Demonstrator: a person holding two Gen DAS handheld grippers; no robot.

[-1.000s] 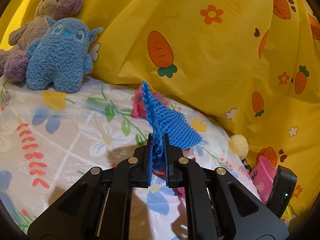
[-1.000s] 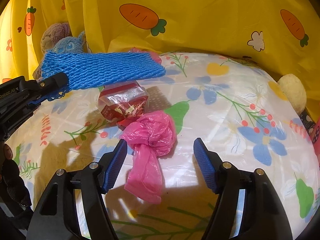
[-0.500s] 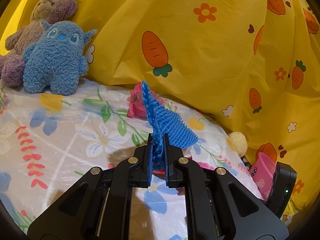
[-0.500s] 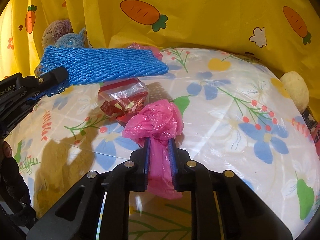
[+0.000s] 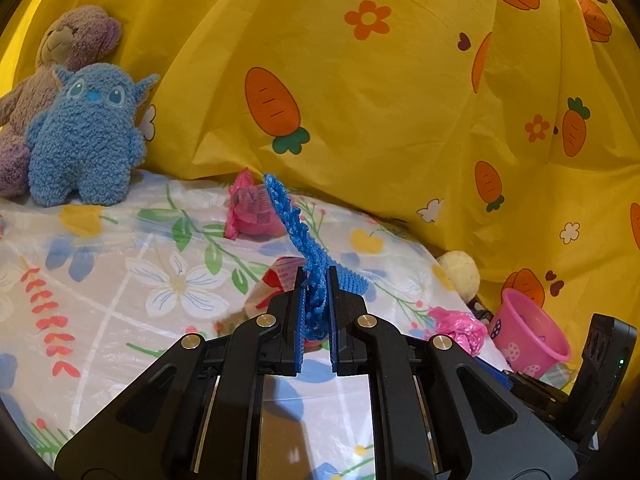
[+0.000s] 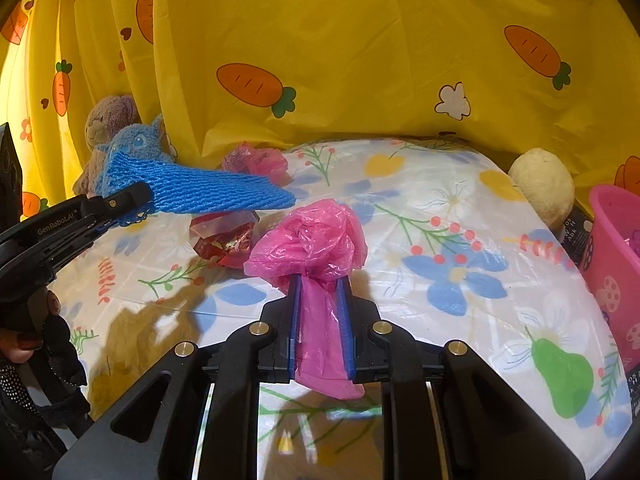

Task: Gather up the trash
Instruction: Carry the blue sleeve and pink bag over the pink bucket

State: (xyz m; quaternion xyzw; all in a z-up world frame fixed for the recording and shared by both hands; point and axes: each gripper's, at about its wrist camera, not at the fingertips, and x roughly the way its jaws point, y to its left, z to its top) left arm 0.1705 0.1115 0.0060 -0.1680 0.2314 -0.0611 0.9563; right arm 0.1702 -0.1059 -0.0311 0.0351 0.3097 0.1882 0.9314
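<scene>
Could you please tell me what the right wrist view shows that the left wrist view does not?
Only the right wrist view shows the right claw shut on the pink bag, and a person's hand on the left tool.

Only the left wrist view shows the left claw head-on, pinching the blue net.

Both show the net, pink bag, red wrapper, pink wrapper, blue plush, brown bear and pink bucket.

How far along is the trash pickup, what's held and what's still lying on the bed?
Nothing visibly binned: what little shows of the pink bucket proves nothing. In hand: the left gripper is shut on the blue mesh net, and the right gripper, jaws just closed, pinches the pink plastic bag. Left on the floral sheet: the red wrapper and a pink packet by the yellow curtain.
</scene>
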